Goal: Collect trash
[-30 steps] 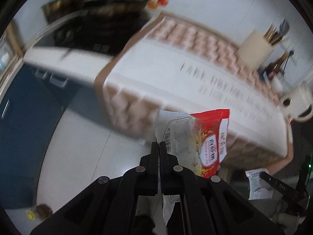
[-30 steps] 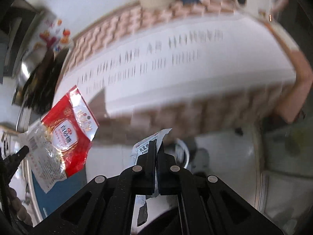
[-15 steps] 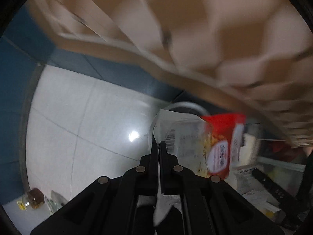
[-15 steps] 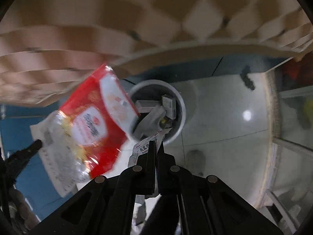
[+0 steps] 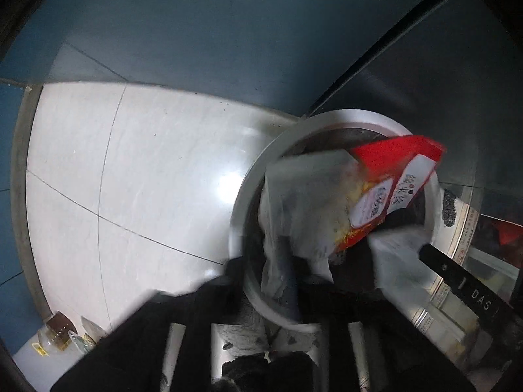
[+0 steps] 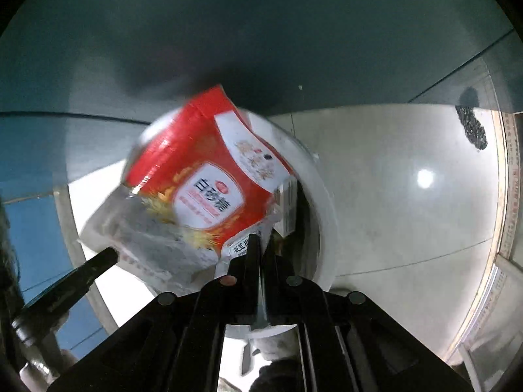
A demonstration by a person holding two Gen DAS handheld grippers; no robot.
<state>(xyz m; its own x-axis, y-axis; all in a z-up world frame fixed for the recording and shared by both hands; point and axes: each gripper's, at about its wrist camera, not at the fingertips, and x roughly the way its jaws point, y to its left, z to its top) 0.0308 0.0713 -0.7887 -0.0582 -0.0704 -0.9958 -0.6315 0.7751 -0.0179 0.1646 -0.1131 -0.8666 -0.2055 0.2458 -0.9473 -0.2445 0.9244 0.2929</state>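
While blurred, sugar bag (image 5: 376, 202) overhangs bin (image 5: 248, 176).

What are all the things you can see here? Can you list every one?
Red bag: one, red and clear, over the bin's mouth.
Small packet: one, white, over the bin's edge.
Bin: one, white rim, on the floor, some trash inside.
Floor: white tiles, all around the bin.
Black lump: one, on the floor past the bin; cannot tell what it is.
Little jar: one, brownish, floor corner.
Cabinet: blue, behind the bin.
Left tongs: black, blurred, at the red bag's clear end.
Right tongs: black, shut on the small packet.
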